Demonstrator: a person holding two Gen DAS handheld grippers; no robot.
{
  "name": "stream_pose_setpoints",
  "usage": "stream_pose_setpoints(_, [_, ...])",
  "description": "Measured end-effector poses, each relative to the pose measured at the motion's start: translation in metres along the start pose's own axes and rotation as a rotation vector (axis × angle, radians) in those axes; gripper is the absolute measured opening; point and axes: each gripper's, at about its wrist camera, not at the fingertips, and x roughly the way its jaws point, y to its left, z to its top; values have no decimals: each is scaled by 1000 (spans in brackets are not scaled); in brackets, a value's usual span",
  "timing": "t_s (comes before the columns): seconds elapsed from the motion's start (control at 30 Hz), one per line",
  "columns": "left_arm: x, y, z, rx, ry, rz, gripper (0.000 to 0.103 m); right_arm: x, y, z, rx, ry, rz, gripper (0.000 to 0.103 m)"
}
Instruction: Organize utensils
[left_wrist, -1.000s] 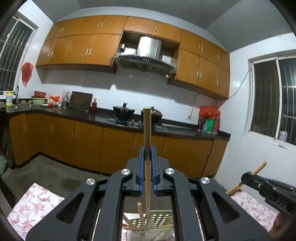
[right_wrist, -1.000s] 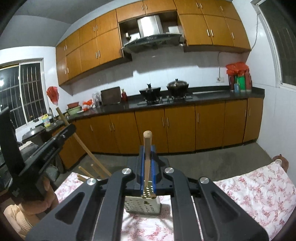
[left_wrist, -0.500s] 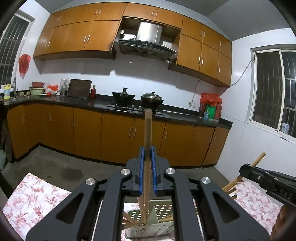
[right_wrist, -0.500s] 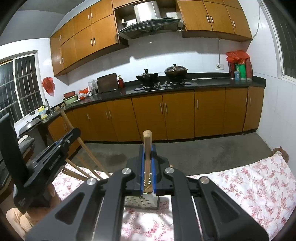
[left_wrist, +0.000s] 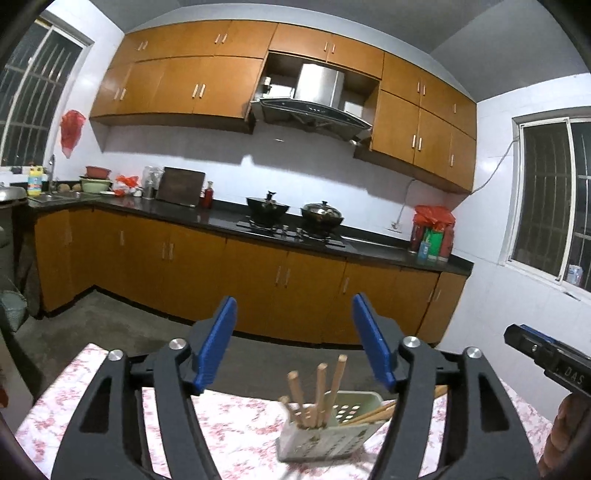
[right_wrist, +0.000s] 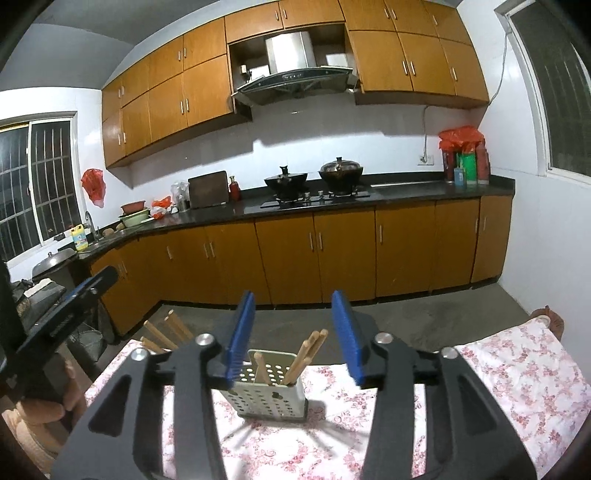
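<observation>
A pale green perforated utensil holder (left_wrist: 332, 432) stands on the floral tablecloth (left_wrist: 236, 424) with several wooden sticks (left_wrist: 319, 391) upright in it. My left gripper (left_wrist: 293, 343) is open and empty just above and behind the holder. In the right wrist view the same holder (right_wrist: 271, 384) holds wooden sticks (right_wrist: 306, 354), and my right gripper (right_wrist: 293, 336) is open and empty above it. More sticks (right_wrist: 166, 332) lie near the table's left edge. The left gripper body (right_wrist: 62, 314) shows at left there; the right one (left_wrist: 546, 358) shows at right in the left view.
The floral cloth table (right_wrist: 498, 369) ends a short way beyond the holder, with concrete floor (right_wrist: 424, 314) past it. Wooden kitchen cabinets (right_wrist: 332, 254) with a dark counter, a stove and two woks (right_wrist: 314, 177) line the far wall.
Both grippers have opened and let go of their wooden sticks, which now stand in the holder. Both grippers have lifted slightly away from the holder.
</observation>
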Motion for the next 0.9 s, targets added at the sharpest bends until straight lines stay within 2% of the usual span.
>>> stream_pose_setpoints(0.17, [-26,8,1,22,-12,34,77,-19,6,-10,-19,-26,-26,66])
stream_pose_setpoints(0.5, [-79,13,-17,35,-19,31,100,-68,14,-40,-20,-76,-52,98])
stream_pose_setpoints(0.67, [-96,11,-35,56,4,20,101,-93,15,-57,-8,-105,-89,99])
stream_pose_setpoints(0.9, [-121,13,-68,75,36,36,101,-120,29,-94,-52,-99,-145,99])
